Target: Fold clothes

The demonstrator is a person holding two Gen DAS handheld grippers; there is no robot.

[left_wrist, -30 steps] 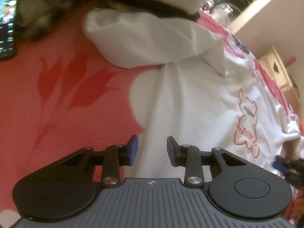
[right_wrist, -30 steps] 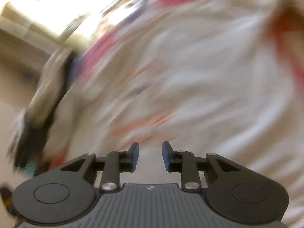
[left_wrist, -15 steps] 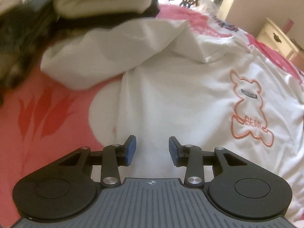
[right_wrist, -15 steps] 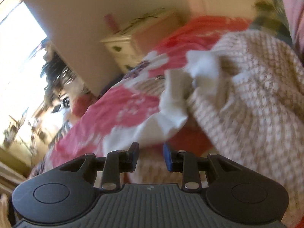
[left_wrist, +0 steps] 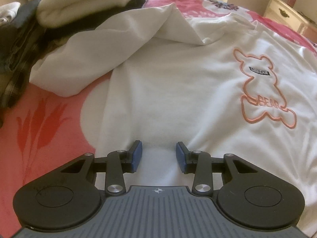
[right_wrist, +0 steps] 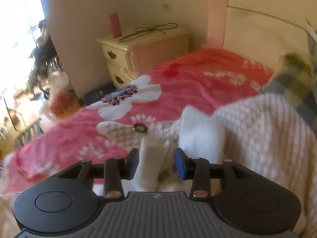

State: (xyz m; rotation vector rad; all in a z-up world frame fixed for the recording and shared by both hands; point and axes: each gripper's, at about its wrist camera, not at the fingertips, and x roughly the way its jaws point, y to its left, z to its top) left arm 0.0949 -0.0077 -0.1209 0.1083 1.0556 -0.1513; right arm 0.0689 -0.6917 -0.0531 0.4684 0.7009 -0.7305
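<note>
A white sweatshirt [left_wrist: 178,83] with an orange bear outline [left_wrist: 265,91] lies spread on a pink floral bedspread [left_wrist: 45,123]. Its left sleeve [left_wrist: 95,51] is folded outward toward a clothes pile. My left gripper [left_wrist: 158,154] is open, resting low over the sweatshirt's lower hem area, with white cloth lying between the fingers. In the right wrist view my right gripper [right_wrist: 156,162] is open, with a strip of white fabric [right_wrist: 150,162] standing between its fingers. A beige checked knit garment [right_wrist: 267,138] lies to its right.
A stack of folded clothes, cream [left_wrist: 85,0] over dark ones [left_wrist: 23,45], sits at the bed's far left. A cream nightstand [right_wrist: 142,51] with a pink box [right_wrist: 115,24] stands beside the bed. A plaid cloth [right_wrist: 293,83] lies at the right.
The left gripper has swung right and forward, now centred over the sweatshirt body. The right gripper swept off the sweatshirt toward the bed's far edge and settled around a white fabric strip.
</note>
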